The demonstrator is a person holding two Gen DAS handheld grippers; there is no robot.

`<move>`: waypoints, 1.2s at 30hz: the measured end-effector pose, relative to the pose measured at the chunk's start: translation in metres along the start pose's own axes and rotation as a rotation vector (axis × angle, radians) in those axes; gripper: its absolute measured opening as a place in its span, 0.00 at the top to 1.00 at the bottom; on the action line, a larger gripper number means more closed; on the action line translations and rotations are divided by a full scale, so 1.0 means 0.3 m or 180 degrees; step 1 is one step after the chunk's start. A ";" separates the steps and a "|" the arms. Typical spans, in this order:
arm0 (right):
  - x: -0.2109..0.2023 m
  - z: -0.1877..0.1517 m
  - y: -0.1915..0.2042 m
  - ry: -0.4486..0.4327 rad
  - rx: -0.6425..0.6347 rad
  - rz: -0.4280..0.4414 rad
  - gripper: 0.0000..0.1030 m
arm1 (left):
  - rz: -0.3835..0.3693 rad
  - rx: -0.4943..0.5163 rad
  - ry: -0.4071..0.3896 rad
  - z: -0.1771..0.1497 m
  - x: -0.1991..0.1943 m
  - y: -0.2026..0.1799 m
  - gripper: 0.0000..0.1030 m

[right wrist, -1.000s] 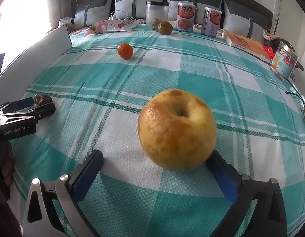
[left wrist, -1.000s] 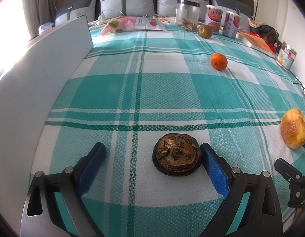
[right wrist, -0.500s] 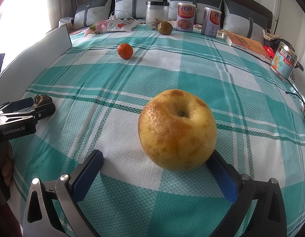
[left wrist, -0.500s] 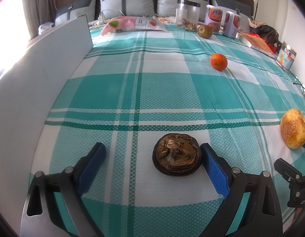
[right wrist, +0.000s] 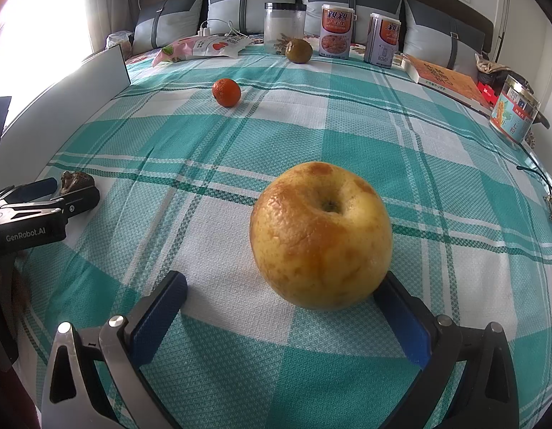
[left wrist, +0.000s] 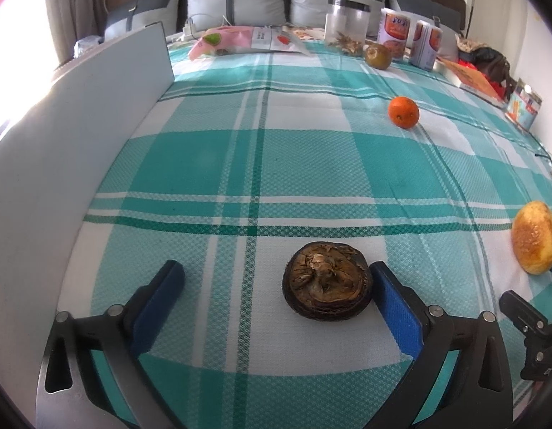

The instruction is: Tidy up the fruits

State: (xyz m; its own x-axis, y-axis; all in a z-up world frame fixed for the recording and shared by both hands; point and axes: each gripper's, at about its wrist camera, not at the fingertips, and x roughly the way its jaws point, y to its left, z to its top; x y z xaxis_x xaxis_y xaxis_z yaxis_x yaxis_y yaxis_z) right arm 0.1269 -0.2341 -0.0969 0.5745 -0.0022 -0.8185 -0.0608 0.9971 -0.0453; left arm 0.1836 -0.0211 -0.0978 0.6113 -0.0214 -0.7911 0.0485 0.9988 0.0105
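Sitting wide open, the left gripper (left wrist: 276, 286) has just spread its jaws around the brown dried fruit (left wrist: 326, 286), which touches one pad; closing could shove it sideways. Also open, the right gripper (right wrist: 286, 296) frames the yellow apple (right wrist: 320, 236), which might roll away

My left gripper (left wrist: 276, 282) sits low centre of its frame with the shrivelled fruit (left wrist: 328, 280) between the jaws, hard against the right finger, well apart from the left one. Panel (left wrist: 97, 107) runs up the left edge. Small citrus (left wrist: 403, 112) upper right on the cloth (left wrist: 240, 164); apple (left wrist: 535, 241) at the far right edge. In the right view, the apple (right wrist: 320, 234) lies between my right gripper's (right wrist: 283, 295) jaws, against the right finger. Jar (right wrist: 284, 28), round fruit (right wrist: 298, 50) and cans (right wrist: 335, 31) line the top, pillows (right wrist: 251, 7) behind.
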 end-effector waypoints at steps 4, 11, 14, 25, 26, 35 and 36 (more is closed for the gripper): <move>0.000 0.000 0.000 0.0000 0.0000 0.0000 0.00 | -0.0003 -0.0002 -0.0001 0.000 0.000 0.002 0.00; 0.000 0.000 0.000 0.0000 0.0000 0.0000 0.00 | 0.0005 0.0004 -0.0001 0.001 0.000 0.005 0.00; 0.000 0.000 0.000 0.0000 0.0000 0.0000 0.00 | 0.0003 0.0003 0.0000 0.000 -0.002 -0.003 0.00; -0.001 0.000 0.001 0.0000 0.0000 0.0000 0.00 | 0.0002 0.0002 -0.0001 0.001 -0.001 0.001 0.00; 0.000 0.000 0.000 0.0000 -0.0001 -0.0001 0.00 | 0.0002 0.0002 -0.0001 0.001 -0.001 0.003 0.00; 0.000 0.000 0.002 -0.0001 -0.0002 -0.0002 0.00 | 0.0002 0.0002 -0.0001 0.000 -0.002 -0.003 0.00; 0.000 0.000 0.002 -0.0001 -0.0002 -0.0002 0.00 | 0.0003 0.0002 -0.0001 -0.001 -0.003 -0.005 0.00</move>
State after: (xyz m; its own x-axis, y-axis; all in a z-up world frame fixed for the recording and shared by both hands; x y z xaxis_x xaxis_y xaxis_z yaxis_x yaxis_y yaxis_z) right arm 0.1268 -0.2336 -0.0970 0.5747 -0.0029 -0.8184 -0.0608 0.9971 -0.0462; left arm 0.1829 -0.0226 -0.0973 0.6117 -0.0206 -0.7908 0.0486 0.9988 0.0115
